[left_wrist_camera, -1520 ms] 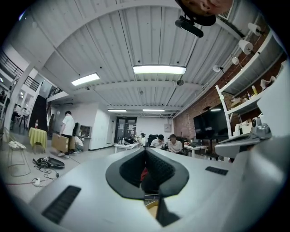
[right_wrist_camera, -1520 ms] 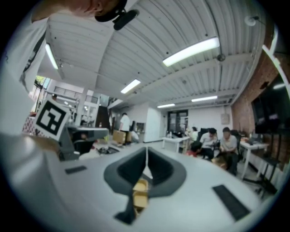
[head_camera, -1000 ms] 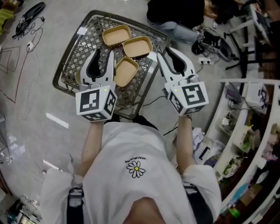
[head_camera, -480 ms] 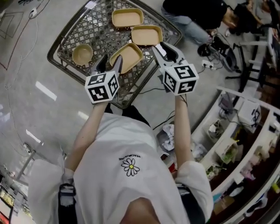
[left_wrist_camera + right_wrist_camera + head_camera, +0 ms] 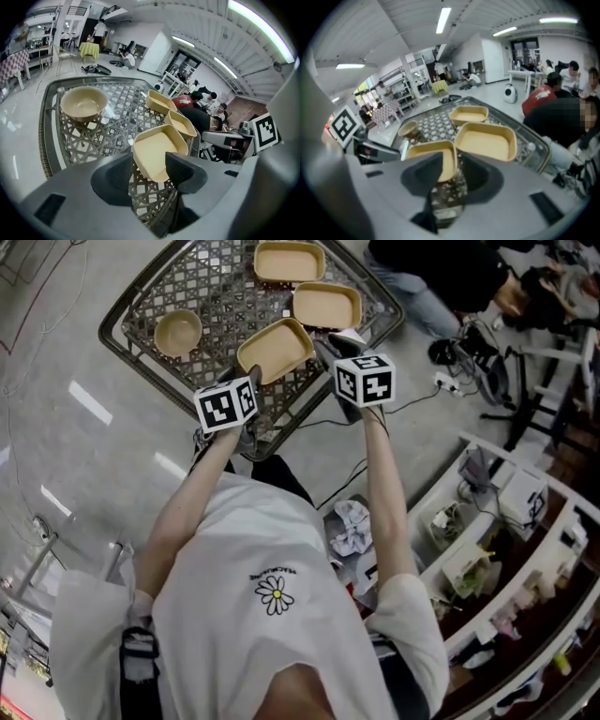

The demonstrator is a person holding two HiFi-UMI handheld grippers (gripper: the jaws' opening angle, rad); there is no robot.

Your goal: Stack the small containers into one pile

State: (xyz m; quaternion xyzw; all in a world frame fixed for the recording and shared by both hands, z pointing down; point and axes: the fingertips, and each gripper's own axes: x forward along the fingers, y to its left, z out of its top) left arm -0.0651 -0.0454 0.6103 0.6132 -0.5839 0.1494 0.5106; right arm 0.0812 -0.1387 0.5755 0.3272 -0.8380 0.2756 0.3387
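Note:
Three tan rectangular containers and a round tan bowl (image 5: 178,332) sit on a lattice-top table (image 5: 211,287). The nearest container (image 5: 275,350) lies just ahead of both grippers, the others (image 5: 327,305) (image 5: 290,261) beyond it. My left gripper (image 5: 246,374) is open and its jaws have just been closing a little; the nearest container's (image 5: 157,149) corner shows between them, untouched. My right gripper (image 5: 330,341) is open and its jaws have just been opening; they frame that container's (image 5: 429,157) right edge without pressing it. Left gripper (image 5: 149,173) and right gripper (image 5: 451,176) both point down at the table.
A seated person in dark clothes (image 5: 427,268) is beyond the table's far right corner. Shelving (image 5: 487,521) runs along the right, with crumpled paper (image 5: 352,526) and a cable on the floor near my legs. The second container (image 5: 487,140) is close to the right gripper's right finger.
Both grippers have dropped from well above the table to just over its near edge, closing in on the nearest container. Both pairs of jaws stand wider than a second ago.

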